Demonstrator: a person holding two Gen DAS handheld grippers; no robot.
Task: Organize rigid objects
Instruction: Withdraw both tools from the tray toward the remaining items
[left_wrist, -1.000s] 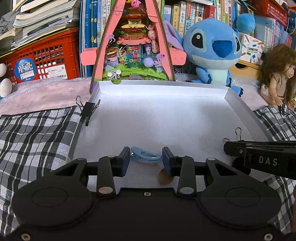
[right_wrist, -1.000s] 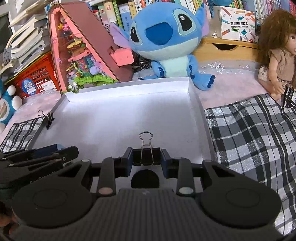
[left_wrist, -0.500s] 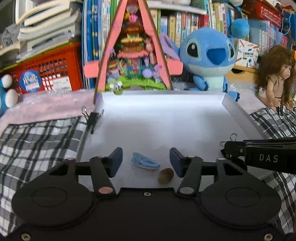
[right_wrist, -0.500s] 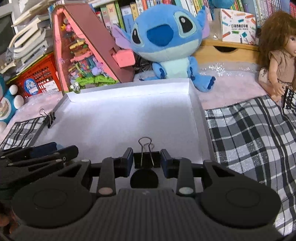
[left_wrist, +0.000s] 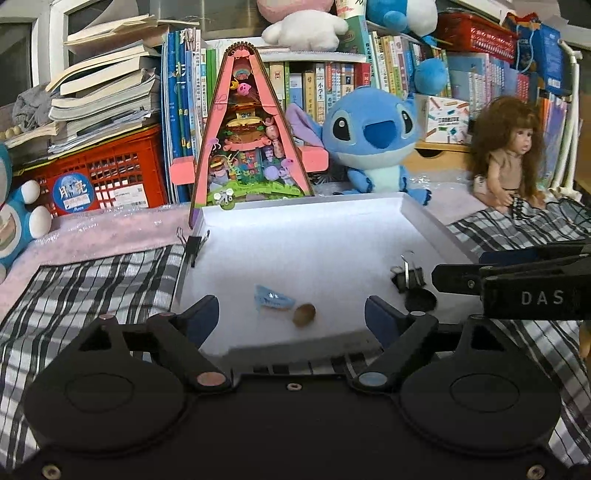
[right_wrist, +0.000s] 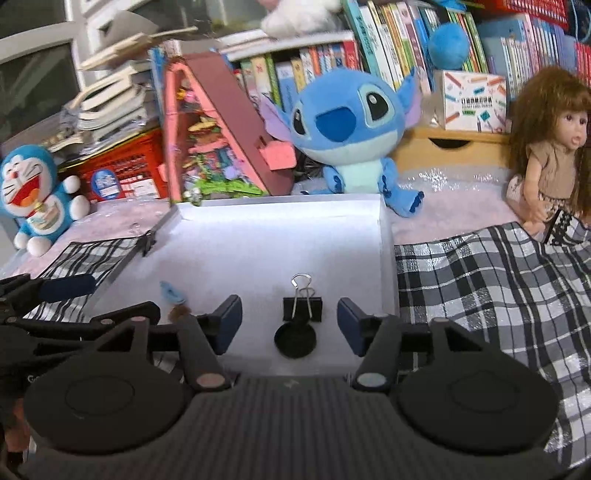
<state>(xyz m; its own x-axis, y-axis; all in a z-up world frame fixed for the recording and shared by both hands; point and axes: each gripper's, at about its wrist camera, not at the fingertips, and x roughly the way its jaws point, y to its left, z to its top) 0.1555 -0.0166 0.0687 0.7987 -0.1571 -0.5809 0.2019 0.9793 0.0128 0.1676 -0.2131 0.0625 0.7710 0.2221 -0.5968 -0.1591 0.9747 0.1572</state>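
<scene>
Release step, by the look of it: the left hand-held gripper has its jaws opening, and the blue plastic clip with a smooth brown nut-like piece lies loose in the white tray. At three o'clock, the right hand-held gripper is opening too, empty, the black metal binder clip and a round black disc free between its jaws. Next, I'd guess, comes fetching more pieces.

Cluttered bookshelf corner behind a cloth-covered surface

A bookshelf packed with upright books fills the upper frame; a window frame shows at upper left above a red crate. A checked cloth covers the lower part, and a wooden drawer box stands at right.
</scene>
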